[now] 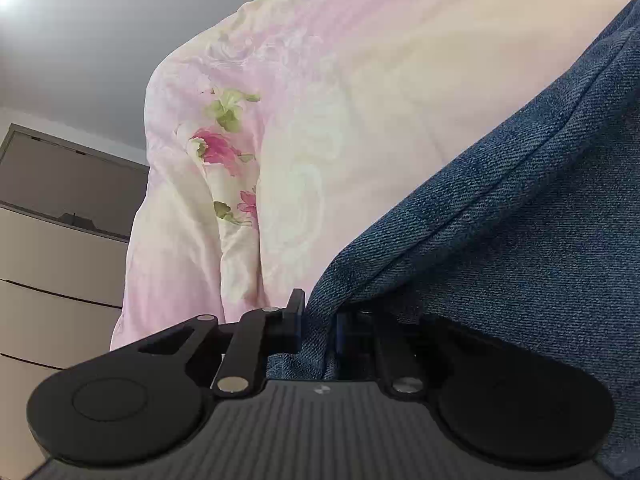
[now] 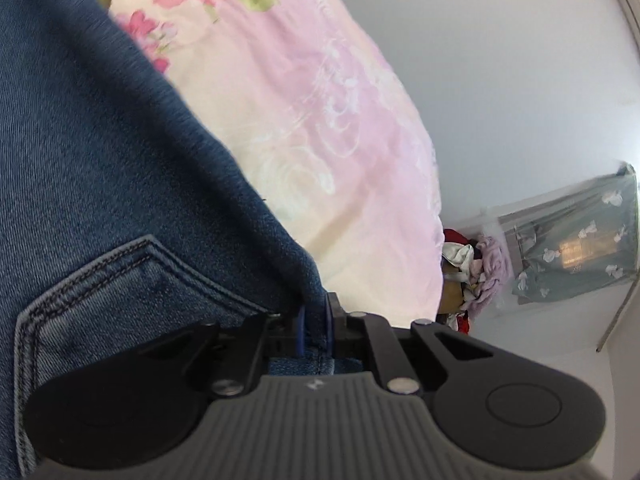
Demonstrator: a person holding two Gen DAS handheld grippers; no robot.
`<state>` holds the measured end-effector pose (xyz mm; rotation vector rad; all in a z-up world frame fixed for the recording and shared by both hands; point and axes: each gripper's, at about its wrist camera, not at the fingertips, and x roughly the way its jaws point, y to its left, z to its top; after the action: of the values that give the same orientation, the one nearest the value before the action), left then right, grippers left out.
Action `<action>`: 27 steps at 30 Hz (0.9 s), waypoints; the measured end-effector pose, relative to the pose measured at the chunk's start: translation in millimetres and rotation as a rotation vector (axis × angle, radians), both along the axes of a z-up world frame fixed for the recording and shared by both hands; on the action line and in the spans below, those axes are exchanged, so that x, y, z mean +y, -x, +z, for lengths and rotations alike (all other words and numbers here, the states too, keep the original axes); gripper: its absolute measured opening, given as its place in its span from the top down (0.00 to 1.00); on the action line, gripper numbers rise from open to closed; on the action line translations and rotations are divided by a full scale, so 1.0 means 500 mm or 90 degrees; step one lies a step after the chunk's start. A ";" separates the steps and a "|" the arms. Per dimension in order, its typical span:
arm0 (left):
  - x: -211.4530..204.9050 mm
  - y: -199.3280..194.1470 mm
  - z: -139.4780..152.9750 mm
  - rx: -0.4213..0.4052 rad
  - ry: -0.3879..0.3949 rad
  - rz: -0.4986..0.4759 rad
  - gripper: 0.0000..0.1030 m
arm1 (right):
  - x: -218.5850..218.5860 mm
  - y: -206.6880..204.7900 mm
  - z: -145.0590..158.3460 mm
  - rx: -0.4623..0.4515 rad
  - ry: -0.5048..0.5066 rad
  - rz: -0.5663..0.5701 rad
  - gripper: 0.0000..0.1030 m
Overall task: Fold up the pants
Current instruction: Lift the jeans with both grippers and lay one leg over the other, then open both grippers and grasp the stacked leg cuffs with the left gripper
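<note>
Blue denim pants (image 1: 500, 216) lie on a pink floral bedsheet (image 1: 304, 80). In the left wrist view the denim fills the right side, and a thick folded edge of it runs between the fingers of my left gripper (image 1: 318, 320), which is shut on it. In the right wrist view the pants (image 2: 100, 152) fill the left side, with a stitched back pocket (image 2: 120, 292) close to the camera. My right gripper (image 2: 316, 328) is shut on the denim edge beside that pocket; blue pads press the cloth from both sides.
A grey chest of drawers (image 1: 52, 248) stands left of the bed. Right of the bed lie a heap of mixed clothes (image 2: 476, 272) and a grey-green patterned cloth (image 2: 576, 240) against a white wall (image 2: 520, 80). The sheet extends beyond the pants.
</note>
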<state>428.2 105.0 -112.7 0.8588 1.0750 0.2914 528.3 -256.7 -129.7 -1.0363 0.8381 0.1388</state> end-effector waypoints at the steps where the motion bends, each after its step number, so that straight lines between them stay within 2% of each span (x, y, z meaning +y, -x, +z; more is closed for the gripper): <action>1: 0.004 -0.003 -0.005 -0.002 0.002 0.002 0.79 | 0.003 -0.009 0.003 0.004 -0.006 -0.004 0.93; 4: 0.017 -0.007 -0.002 -0.011 0.015 0.010 0.69 | -0.002 -0.020 0.013 0.010 -0.032 -0.025 0.93; 6: 0.030 -0.002 0.013 -0.031 0.017 0.017 0.43 | -0.004 -0.020 0.022 0.011 -0.041 -0.031 0.92; 7: 0.041 0.002 0.027 -0.044 0.025 0.020 0.37 | -0.005 -0.016 0.028 0.010 -0.044 -0.033 0.91; 8: 0.053 0.006 0.044 -0.053 0.043 0.025 0.30 | -0.006 -0.014 0.032 0.007 -0.046 -0.038 0.88; 9: 0.065 0.011 0.065 -0.058 0.069 0.036 0.26 | -0.008 -0.012 0.040 -0.001 -0.048 -0.044 0.75; 10: 0.079 0.018 0.083 -0.062 0.095 0.045 0.25 | -0.011 -0.011 0.052 -0.019 -0.053 -0.050 0.64; 11: 0.088 0.027 0.100 -0.069 0.113 0.054 0.25 | -0.019 -0.019 0.067 -0.037 -0.066 -0.059 0.45; 13: 0.106 0.053 0.133 -0.089 0.136 0.065 0.25 | -0.026 -0.010 0.096 -0.046 -0.101 -0.081 0.43; 16: 0.145 0.095 0.172 -0.097 0.197 0.091 0.26 | -0.020 0.021 0.128 -0.030 -0.146 -0.091 0.43; 19: 0.192 0.143 0.198 -0.110 0.254 0.128 0.26 | 0.003 0.098 0.151 -0.007 -0.181 -0.076 0.38; 22: 0.250 0.184 0.207 -0.118 0.300 0.192 0.27 | 0.005 0.161 0.161 0.020 -0.215 -0.074 0.35; 24: 0.283 0.212 0.206 -0.124 0.362 0.233 0.30 | -0.004 0.203 0.167 0.037 -0.251 -0.083 0.35; 27: 0.325 0.251 0.186 -0.134 0.481 0.295 0.30 | -0.016 0.265 0.168 0.062 -0.295 -0.104 0.34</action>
<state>302.9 267.6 -19.4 -0.1010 1.0603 0.3177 395.8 -264.7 -45.7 -0.5277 0.9210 0.2341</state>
